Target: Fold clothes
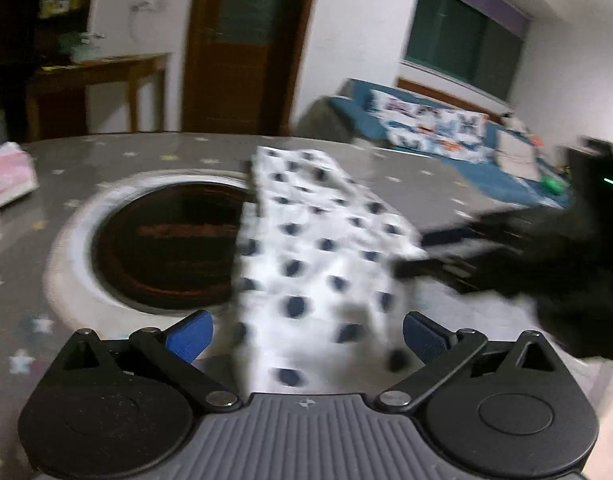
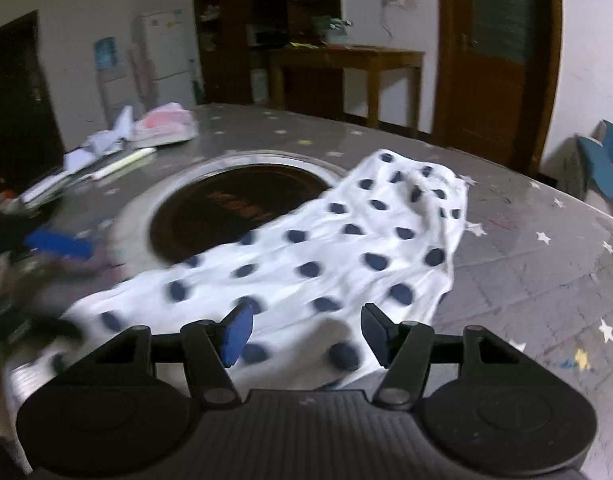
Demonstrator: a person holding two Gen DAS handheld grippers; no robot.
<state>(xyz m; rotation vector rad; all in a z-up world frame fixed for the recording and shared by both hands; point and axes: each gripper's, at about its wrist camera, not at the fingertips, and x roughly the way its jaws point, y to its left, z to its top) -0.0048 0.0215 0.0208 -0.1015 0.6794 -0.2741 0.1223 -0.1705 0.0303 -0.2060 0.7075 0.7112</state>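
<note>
A white garment with dark blue dots (image 1: 306,248) lies crumpled on the grey star-print table (image 1: 426,184), partly over a round dark inset (image 1: 166,240). My left gripper (image 1: 306,338) is open above the garment's near end, its blue pads spread wide on either side of the cloth. In the right wrist view the garment (image 2: 326,248) stretches from the inset (image 2: 234,212) toward me. My right gripper (image 2: 306,334) is open over the cloth's near edge, gripping nothing. Each gripper shows blurred in the other's view: the right gripper (image 1: 506,248) at the garment's right edge, the left gripper (image 2: 58,244) at far left.
A pink and white packet (image 2: 162,124), loose papers (image 2: 106,140) and a pen (image 2: 122,162) lie at the table's far left. Behind stand a wooden side table (image 2: 346,60), a door (image 1: 246,40) and a blue sofa (image 1: 446,128). Bare tabletop (image 2: 526,272) extends right of the garment.
</note>
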